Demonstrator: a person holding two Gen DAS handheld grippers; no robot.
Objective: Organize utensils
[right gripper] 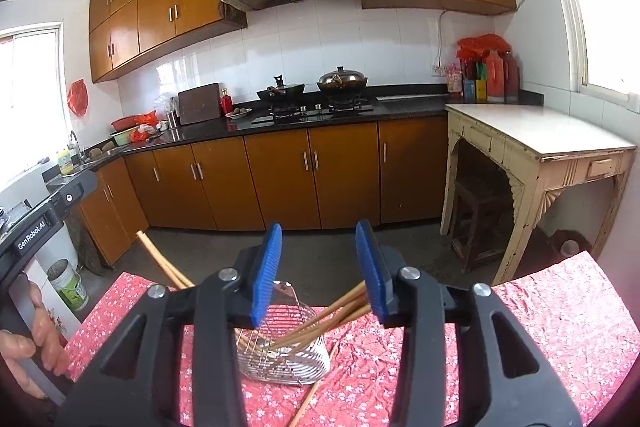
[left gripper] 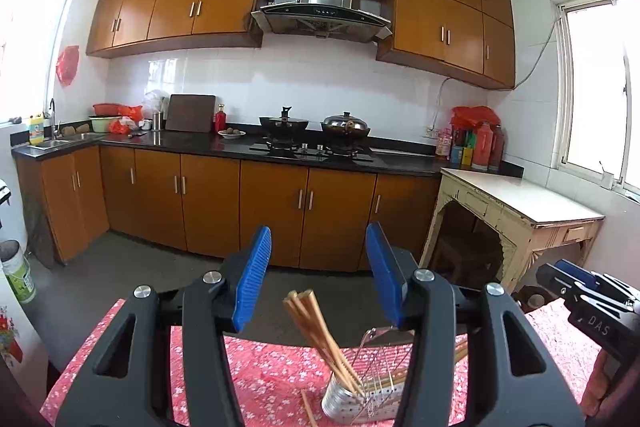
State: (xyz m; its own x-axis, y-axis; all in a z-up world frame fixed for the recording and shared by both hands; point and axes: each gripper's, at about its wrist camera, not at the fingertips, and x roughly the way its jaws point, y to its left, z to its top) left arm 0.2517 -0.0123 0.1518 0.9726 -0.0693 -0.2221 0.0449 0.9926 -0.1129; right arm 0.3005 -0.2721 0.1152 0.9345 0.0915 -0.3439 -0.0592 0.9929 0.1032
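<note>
Just below tool (left gripper: 319,247): chopsticks (left gripper: 320,339) (in holder (left gripper: 344,401)).

- "GenRobot.AI" in white letters on the black body of the left gripper (right gripper: 34,235)
- "DAS" on the black body of the right gripper (left gripper: 599,321)

Your left wrist camera sits low and close behind the metal utensil holder (left gripper: 360,395) on the desk (left gripper: 272,379), facing the stove (left gripper: 312,147) across the floor. Your right wrist camera looks over the same holder from its right, tilted slightly further down and equally near. Both views share the holder, the desk's red cloth, the stove counter and the cream side table (right gripper: 540,139).
</note>
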